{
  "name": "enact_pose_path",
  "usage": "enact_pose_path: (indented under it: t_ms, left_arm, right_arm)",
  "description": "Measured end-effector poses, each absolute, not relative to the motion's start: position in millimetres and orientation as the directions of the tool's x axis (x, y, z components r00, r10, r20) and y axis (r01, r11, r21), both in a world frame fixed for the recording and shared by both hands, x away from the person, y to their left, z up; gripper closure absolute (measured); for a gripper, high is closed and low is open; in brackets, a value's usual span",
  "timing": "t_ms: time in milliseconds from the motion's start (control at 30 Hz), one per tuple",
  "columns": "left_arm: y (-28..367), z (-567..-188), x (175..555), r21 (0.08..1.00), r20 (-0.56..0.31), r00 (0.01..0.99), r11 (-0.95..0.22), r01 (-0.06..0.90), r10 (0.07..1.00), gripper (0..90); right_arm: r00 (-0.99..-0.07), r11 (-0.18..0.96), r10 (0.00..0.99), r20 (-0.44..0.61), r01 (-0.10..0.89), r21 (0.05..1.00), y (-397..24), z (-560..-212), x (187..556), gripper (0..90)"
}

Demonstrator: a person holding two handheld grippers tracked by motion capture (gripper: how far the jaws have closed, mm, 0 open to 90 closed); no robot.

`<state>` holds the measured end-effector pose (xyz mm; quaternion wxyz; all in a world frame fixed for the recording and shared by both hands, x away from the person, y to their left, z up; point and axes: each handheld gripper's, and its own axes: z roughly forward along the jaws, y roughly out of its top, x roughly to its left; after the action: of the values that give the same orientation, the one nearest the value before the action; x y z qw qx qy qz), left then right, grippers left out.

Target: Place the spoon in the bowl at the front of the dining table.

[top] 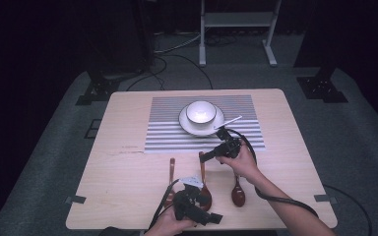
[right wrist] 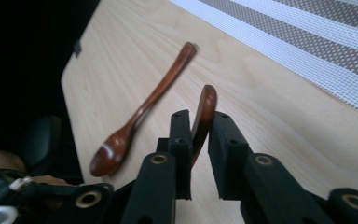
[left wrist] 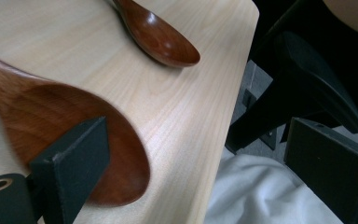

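Right then, going view by view.
High view: table [top: 128, 167] w/ striped mat [top: 167, 137], white bowl [top: 200, 112] sitting on saucer [top: 189, 128]. 3 wooden spoons lying near the front edge: left spoon [top: 171, 172], middle spoon [top: 203, 172], right spoon [top: 237, 192].
Right gripper [top: 216, 152]: reaching onto the middle spoon's handle end, just short of the mat.
Left gripper [top: 193, 199]: hovering at that same spoon's bowl end.
Left gripper view: jaws standing wide apart, holding nothing; one jaw sitting over the middle spoon's bowl [left wrist: 74, 135], other jaw hanging past the table edge. Another spoon [left wrist: 161, 37] lying farther off.
Right gripper view: jaws nearly closed, pinching the handle [right wrist: 204, 116] btwn them; left spoon [right wrist: 140, 116] lying free beside.
Risk: grip's right at the handle tip, so the bowl end could be swinging or slipping out on lift; left jaw could be knocking it too.
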<state>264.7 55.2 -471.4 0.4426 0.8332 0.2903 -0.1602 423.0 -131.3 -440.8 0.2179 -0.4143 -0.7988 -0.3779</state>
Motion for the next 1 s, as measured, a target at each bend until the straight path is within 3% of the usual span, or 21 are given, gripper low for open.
enact_pose_path:
  t_ms: [433,1000]
  left_arm:
    - [70,-460,270,0.689,-0.497,0.78,-0.373,0.621,0.381,5.7]
    - [75,-458,273,0.696,-0.492,0.771,-0.35,0.627,0.404,5.6]
  right_arm:
    - [-0.531,0.3,0.452,0.717,0.847,0.439,-155,-421,430,83.8]
    - [-0.512,0.173,0.488,0.707,0.851,0.496,-186,-389,452,83.8]
